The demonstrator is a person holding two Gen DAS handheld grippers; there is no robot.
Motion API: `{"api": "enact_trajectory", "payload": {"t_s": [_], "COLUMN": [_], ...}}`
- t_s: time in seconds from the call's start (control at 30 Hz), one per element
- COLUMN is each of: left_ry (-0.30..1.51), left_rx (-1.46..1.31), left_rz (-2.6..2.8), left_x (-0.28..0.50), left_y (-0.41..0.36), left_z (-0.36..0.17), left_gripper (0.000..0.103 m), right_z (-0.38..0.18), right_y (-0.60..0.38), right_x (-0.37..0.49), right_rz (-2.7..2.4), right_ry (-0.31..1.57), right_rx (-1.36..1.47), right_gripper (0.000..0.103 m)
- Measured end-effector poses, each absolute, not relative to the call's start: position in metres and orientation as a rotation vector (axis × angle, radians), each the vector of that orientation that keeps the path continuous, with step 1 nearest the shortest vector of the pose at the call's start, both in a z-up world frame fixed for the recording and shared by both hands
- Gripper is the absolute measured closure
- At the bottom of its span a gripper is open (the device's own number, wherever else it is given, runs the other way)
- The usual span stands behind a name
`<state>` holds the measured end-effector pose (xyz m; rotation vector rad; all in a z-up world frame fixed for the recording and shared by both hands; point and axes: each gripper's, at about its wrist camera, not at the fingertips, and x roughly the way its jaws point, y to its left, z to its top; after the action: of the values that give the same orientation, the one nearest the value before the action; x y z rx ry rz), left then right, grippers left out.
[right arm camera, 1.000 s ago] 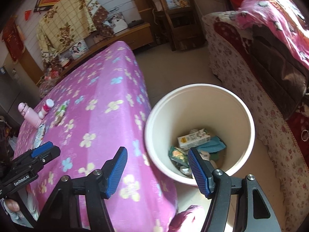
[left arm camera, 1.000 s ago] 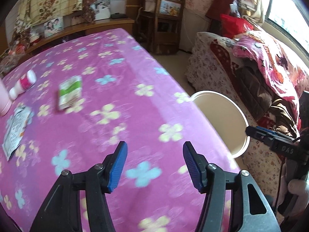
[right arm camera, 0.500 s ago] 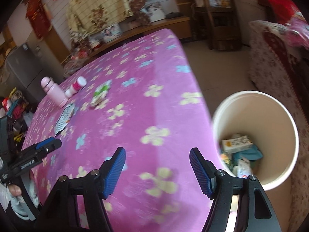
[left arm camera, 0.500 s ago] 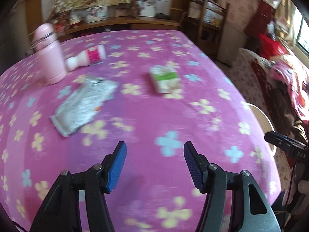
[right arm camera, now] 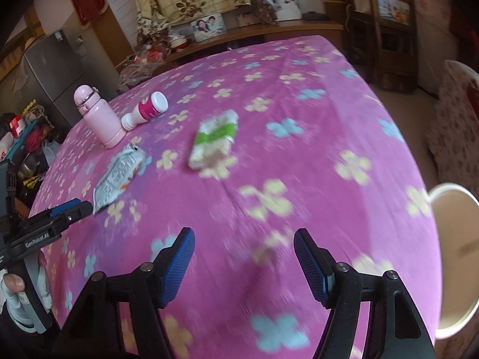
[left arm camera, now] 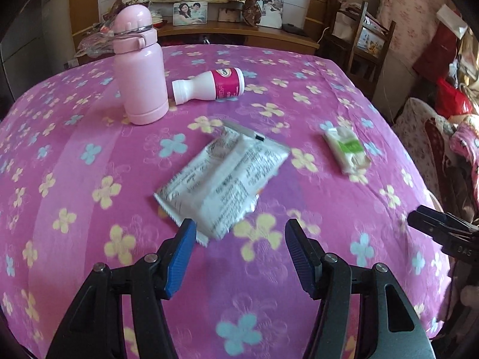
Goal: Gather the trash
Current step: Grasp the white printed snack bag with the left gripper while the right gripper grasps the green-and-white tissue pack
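- Left wrist view: my left claw [left arm camera: 240, 243] is widening with nothing between its blue pads. Just above it, frame centre, a white printed wrapper [left arm camera: 221, 176] lies flat on the pink flowered table [left arm camera: 89, 197]. A green-and-white packet [left arm camera: 347, 149] sits at right; a pink flask [left arm camera: 140, 68] stands upper left, with a toppled white-and-magenta bottle [left arm camera: 209, 86] beside it.
- Right wrist view: my right claw [right arm camera: 244, 251] is spread and empty. The cream bin [right arm camera: 452, 254] sits at the right edge. I judge I'm reaching; next, lower over the wrapper and pinch.
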<state>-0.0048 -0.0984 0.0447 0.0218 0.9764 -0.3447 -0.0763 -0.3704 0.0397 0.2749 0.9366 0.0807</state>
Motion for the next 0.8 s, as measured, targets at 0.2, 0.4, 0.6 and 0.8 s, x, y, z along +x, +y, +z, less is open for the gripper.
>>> {"api": "enact_trajectory", "payload": {"t_s": [0.2,0.4,0.6,0.8], "left_ry": [0.985,0.987,0.998,1.009], "left_rx": [0.053,0.178,0.216,0.232], "left_rz": [-0.375,-0.355,-0.330,-0.307], "left_x": [0.023,0.050,0.070,0.082], "left_y": [-0.100,-0.109,-0.118,-0.123], "left_z": [0.040,0.029,0.019,0.011], "left_gripper": [0.032,0.032,0.030,0.023], "right_z": [0.041,0.042,0.030,0.017], "right_y": [-0.357,-0.352,-0.338,-0.321], "right_x": [-0.027,0.015,0.052,0.062], "right_rz": [0.088,0.069,0.048,0.016], "right_ry": [0.937,0.930,0.958,0.956], "right_rx": [0.265,0.239,0.189,0.098], "right_gripper": [0.027,0.027,0.025,0.025]}}
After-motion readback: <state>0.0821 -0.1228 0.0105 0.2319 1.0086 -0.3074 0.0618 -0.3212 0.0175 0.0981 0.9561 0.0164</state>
